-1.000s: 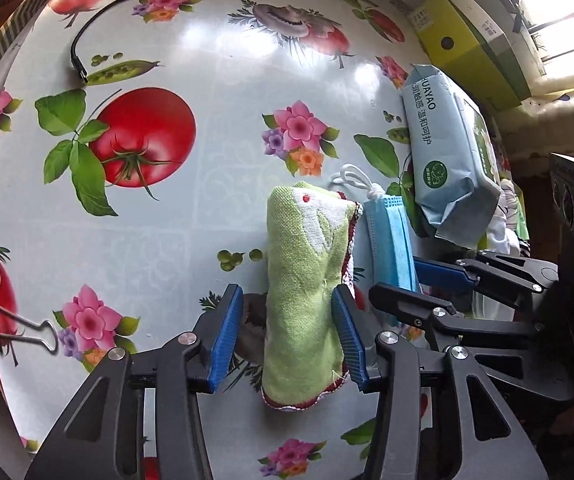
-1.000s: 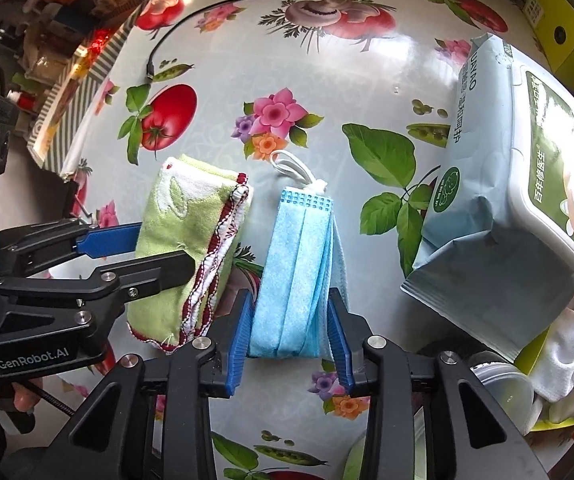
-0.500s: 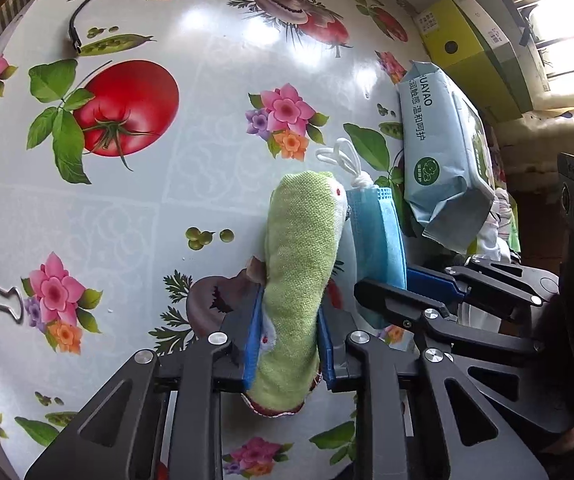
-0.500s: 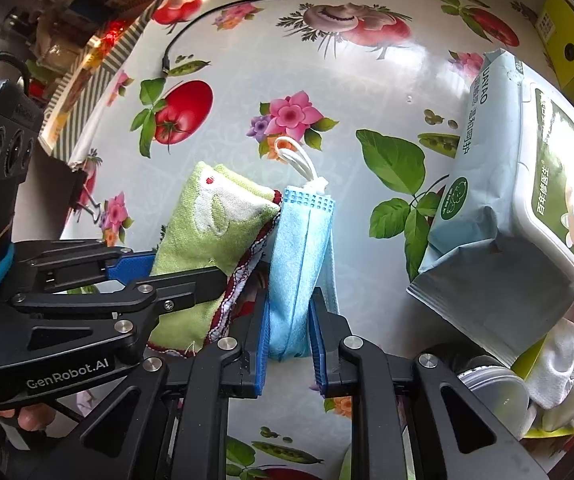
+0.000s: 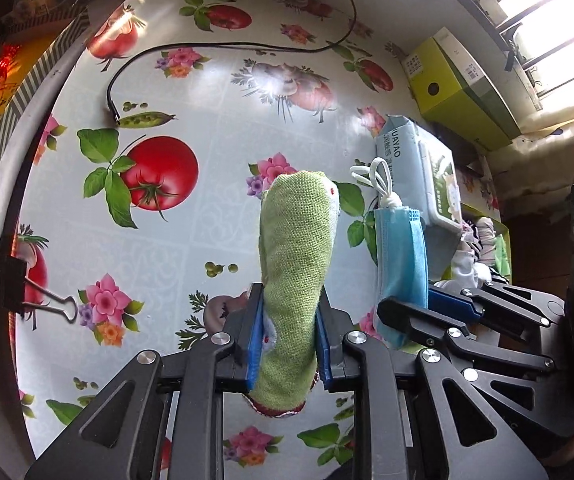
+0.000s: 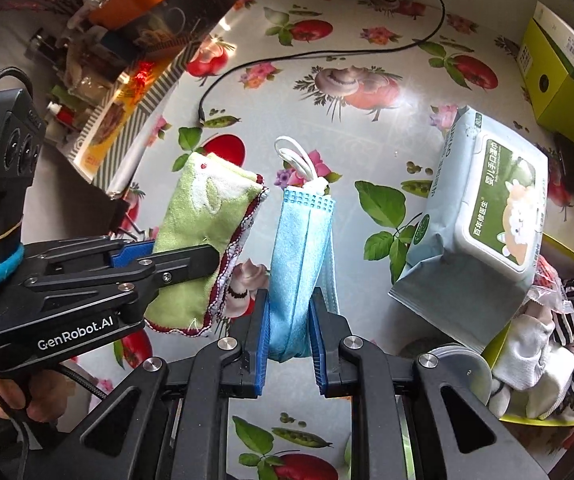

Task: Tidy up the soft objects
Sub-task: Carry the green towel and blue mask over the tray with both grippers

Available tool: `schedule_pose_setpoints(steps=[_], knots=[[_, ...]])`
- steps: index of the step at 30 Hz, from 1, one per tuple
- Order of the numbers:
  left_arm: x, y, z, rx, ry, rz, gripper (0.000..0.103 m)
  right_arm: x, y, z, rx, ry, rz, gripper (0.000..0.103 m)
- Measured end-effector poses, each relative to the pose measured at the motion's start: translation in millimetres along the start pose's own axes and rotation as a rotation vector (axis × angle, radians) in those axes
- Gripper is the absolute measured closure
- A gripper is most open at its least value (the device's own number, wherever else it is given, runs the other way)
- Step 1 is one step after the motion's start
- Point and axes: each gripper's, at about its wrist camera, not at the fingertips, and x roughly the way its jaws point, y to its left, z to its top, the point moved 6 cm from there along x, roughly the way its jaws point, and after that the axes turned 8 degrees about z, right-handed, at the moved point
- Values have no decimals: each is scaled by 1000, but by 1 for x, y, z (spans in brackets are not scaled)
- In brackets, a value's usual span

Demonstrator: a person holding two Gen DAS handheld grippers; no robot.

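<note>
Left gripper was clamped on the green towel, blue pads pressing both sides of the folded cloth near its lower end. Jaws had just been closing, w/ the towel between them; gap was only as wide as the squeezed fabric. Towel was clear of the tablecloth, long axis running along the fingers, rounded fold end pointing away from the camera, red-trimmed hem hanging out below the pads.

In the right wrist view the same towel showed side-on, layered red-stitched edges facing the mask.

Right gripper was clamped on the blue face mask, pads pinching the folded mask near its bottom fold; jaws had just been closing, nearly together. Mask was also off the table, long axis along the fingers, white ear loops at the far end, pointing away from the camera. Towel & mask were side by side, roughly parallel, close but apart.

Wet wipes pack lay on the cloth to the right, one end over a yellow-green bin of socks. Black cable ran across the far side.
</note>
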Motion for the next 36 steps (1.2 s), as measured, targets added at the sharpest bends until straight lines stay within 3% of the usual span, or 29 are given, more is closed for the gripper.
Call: schedule_pose_setpoints(steps=[16,36], knots=[[-46,-48,-2,103,-89,8,80,-69,0,-21,41,-159,16,86],[-54,-97,-9,207,-92,12,80,-98,-20,-42,104,-236,44,85]])
